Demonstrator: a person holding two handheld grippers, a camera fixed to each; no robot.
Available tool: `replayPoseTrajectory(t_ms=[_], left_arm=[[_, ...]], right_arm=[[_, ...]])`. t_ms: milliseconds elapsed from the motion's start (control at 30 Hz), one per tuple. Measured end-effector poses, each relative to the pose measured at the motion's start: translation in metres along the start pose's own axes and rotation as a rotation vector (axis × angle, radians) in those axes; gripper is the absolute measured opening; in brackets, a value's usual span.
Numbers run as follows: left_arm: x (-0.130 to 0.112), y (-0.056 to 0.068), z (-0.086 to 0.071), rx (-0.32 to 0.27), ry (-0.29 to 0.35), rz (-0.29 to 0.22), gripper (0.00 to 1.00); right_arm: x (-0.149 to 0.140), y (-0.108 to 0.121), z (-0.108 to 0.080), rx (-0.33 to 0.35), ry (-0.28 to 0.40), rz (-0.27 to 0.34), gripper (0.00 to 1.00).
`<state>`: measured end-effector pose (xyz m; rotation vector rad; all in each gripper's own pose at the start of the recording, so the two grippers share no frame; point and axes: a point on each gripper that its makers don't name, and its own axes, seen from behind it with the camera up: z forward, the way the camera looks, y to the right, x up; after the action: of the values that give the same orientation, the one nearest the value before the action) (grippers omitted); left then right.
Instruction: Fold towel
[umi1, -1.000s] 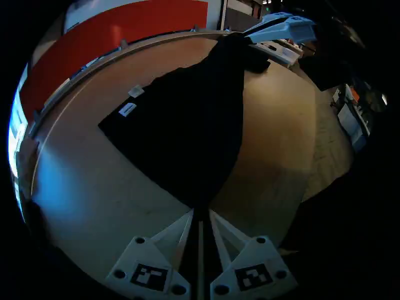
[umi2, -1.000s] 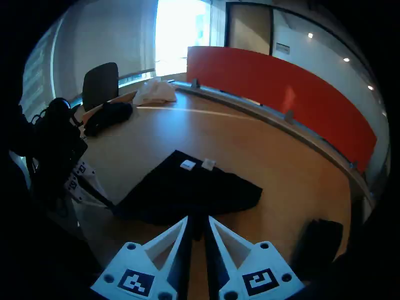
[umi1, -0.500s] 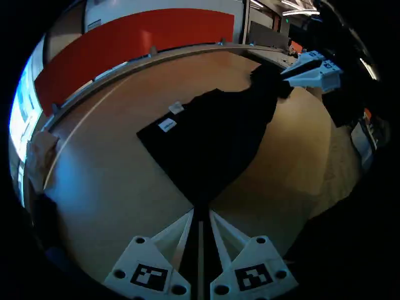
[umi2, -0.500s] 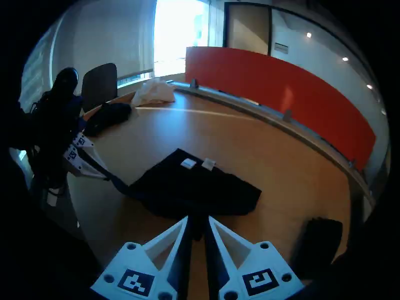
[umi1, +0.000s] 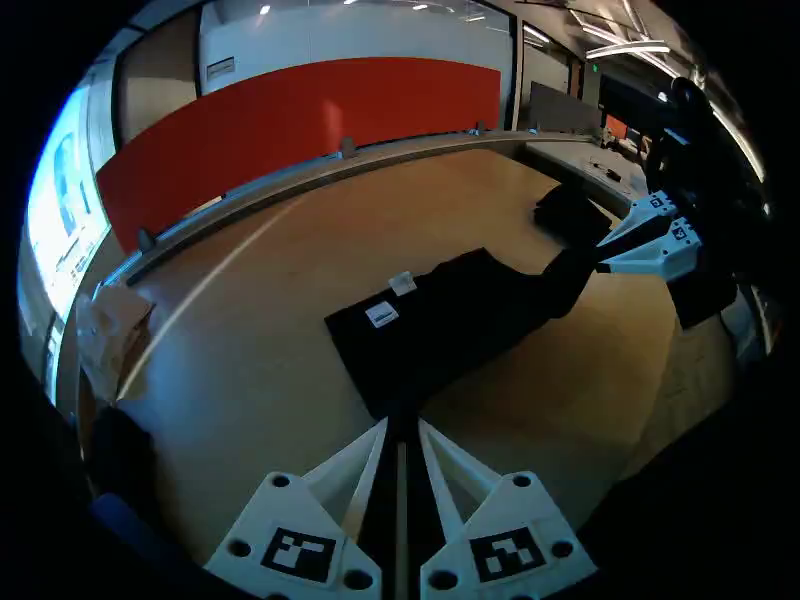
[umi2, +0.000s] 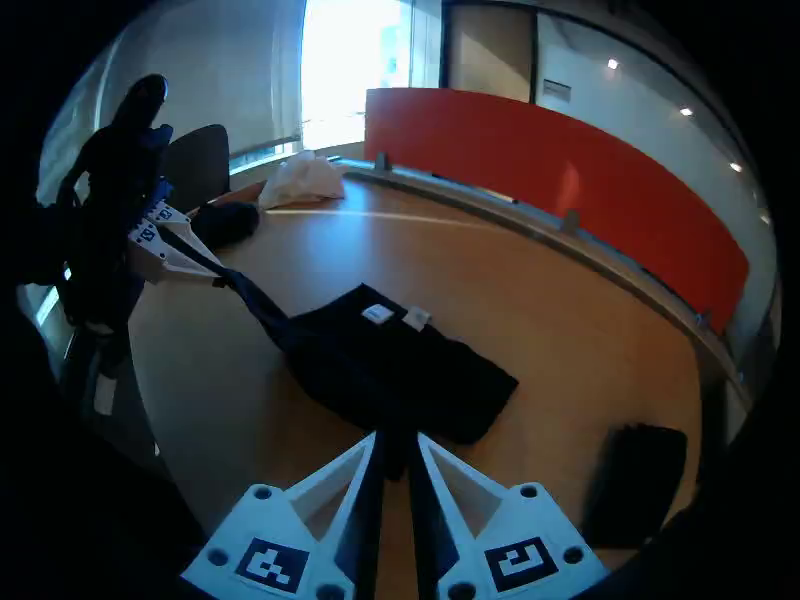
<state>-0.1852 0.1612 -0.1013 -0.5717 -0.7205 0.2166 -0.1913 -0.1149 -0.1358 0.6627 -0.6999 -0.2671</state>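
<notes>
Wooden counter (umi1: 250, 400) ahead bears the towel (umi1: 450, 320); our left gripper (umi1: 400, 428) and right gripper (umi2: 395, 440) each clamp a raised corner. We judge folding barely begun, no fold laid.

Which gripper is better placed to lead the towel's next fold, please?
Left, narrowly: the left gripper holds its black towel corner lifted and taut; the right gripper also grips a corner, seemingly lower.
</notes>
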Motion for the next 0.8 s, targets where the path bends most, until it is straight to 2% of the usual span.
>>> replayPoseTrajectory(t_ms=[500,800], left_arm=[[0.003,0.006,-0.023,-0.005,-0.006,-0.057,0.05],[0.003,0.012,-0.036,-0.014,-0.018,-0.065,0.05]], right_arm=[[0.006,-0.001,-0.011,0.008,0.008,-0.001,0.14],[0.005,-0.005,-0.025,0.023,-0.004,-0.004,0.14]])
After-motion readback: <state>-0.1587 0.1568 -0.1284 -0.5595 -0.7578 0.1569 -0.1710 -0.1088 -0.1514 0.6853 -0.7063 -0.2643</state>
